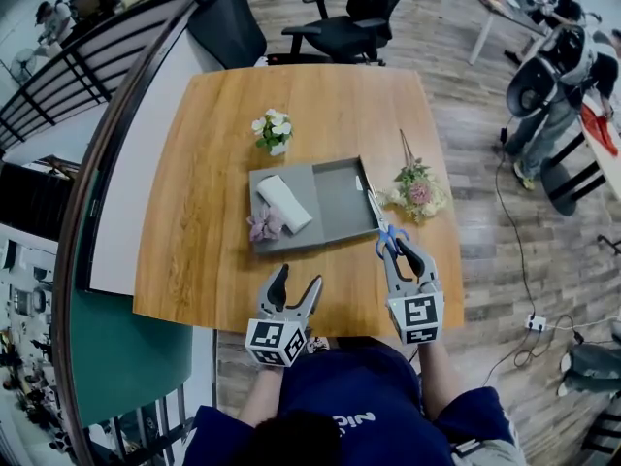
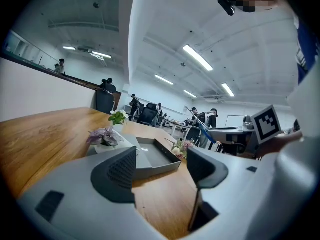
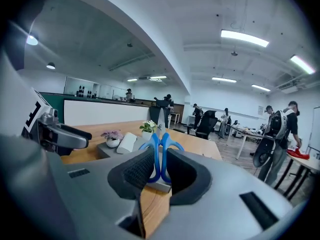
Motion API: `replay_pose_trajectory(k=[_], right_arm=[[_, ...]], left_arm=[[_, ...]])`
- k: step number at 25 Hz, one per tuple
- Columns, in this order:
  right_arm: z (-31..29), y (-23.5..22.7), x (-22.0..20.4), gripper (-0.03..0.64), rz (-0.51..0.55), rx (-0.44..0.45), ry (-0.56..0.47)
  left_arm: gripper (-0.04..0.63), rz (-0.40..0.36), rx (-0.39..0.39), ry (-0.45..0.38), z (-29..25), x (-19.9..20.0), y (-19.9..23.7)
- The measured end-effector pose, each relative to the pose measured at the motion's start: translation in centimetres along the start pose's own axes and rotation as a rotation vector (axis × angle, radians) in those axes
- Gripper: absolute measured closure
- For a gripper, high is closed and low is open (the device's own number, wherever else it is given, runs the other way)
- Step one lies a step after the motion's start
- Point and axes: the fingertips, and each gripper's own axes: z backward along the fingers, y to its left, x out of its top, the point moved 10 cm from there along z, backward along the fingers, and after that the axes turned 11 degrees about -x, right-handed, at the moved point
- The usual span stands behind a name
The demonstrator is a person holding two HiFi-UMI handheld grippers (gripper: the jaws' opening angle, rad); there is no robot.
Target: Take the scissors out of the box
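To lift them out, the right gripper [image 1: 400,247] grips the blue-handled steel scissors [image 1: 378,223] by their loops, just ahead beside the shallow grey box [image 1: 340,200]; left gripper [image 1: 298,278] gapes empty.

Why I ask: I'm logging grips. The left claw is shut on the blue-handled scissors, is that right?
Not the left. The right claw is shut on the blue-handled scissors, as the right gripper view shows: the handles sit between its jaws. The left claw stands open, empty.
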Motion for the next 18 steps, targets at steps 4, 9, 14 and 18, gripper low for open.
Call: replay_pose_trajectory(k=[4, 9, 14, 18], right_arm=[[1.9, 0.6, -1.3, 0.523, -0.028, -0.001, -0.006], [3.7, 1.4, -2.9, 0.523, -0.057, -0.009, 0.017], [4.1, 1.7, -3.6, 0.523, -0.061, -0.015, 0.03], [4.3, 1.7, -3.4, 0.523, -0.063, -0.016, 0.025]], left_arm=[[0.281, -0.027, -0.011, 0.023, 0.3, -0.2, -0.3], [0.281, -0.031, -0.022, 0.031, 0.7, -0.4, -0.6], [0.281, -0.041, -0.027, 0.025, 0.9, -0.4, -0.6], [0.293, -0.059, -0.023, 0.022, 1.3, -0.1, -1.0]])
